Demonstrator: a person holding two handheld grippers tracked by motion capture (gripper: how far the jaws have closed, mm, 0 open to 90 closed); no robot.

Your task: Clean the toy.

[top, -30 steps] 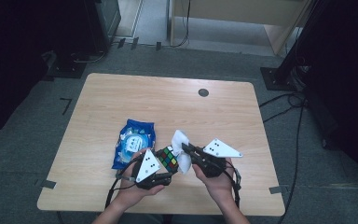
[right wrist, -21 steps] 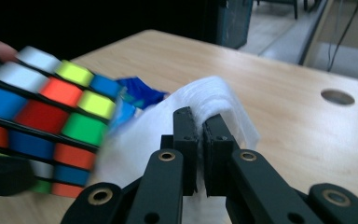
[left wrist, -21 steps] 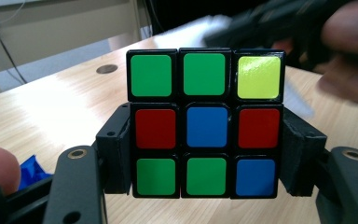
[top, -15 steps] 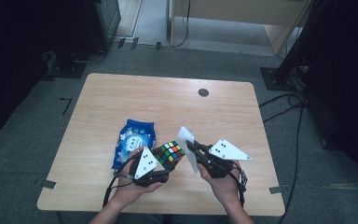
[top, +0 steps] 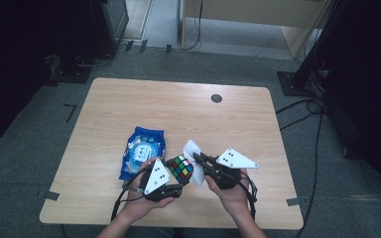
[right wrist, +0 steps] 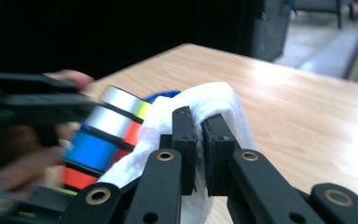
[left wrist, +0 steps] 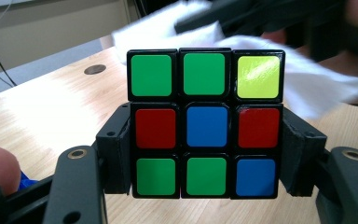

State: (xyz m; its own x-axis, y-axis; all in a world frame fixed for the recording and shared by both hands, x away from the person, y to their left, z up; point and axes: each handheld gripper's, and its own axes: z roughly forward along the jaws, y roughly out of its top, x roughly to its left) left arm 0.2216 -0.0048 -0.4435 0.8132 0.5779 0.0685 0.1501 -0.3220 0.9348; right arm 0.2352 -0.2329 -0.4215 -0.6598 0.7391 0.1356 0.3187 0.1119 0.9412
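Around the desk [top: 129, 104] the room lies dark: grey carpet, black stands at the upper left and right of the high view, cables on the floor at the right. The wooden desk fills the middle of that frame, a round dark grommet [top: 217, 98] near its far edge, and we work at its lower middle.

A blue wipes packet [top: 143, 151] lies flat just left of our hands. Smaller, the puzzle cube [top: 180, 167] sits off the desk, clamped by its two sides in the left hand-held gripper [top: 171, 174]; in the left gripper view its green, red and blue face [left wrist: 205, 122] stands square between the jaws. Smallest, the white wipe [top: 192, 151] is pinched in the right hand-held gripper [top: 198, 159], whose jaws are pressed together on a fold of it, as the right gripper view shows [right wrist: 214, 100].

A second ago the wipe hung over the cube; half a second ago it had drawn off to the right; now we bring it in against the cube's right side again. The cube and packet have kept their places. We judge this a back-and-forth wiping stroke, with the cleaning under way rather than finished
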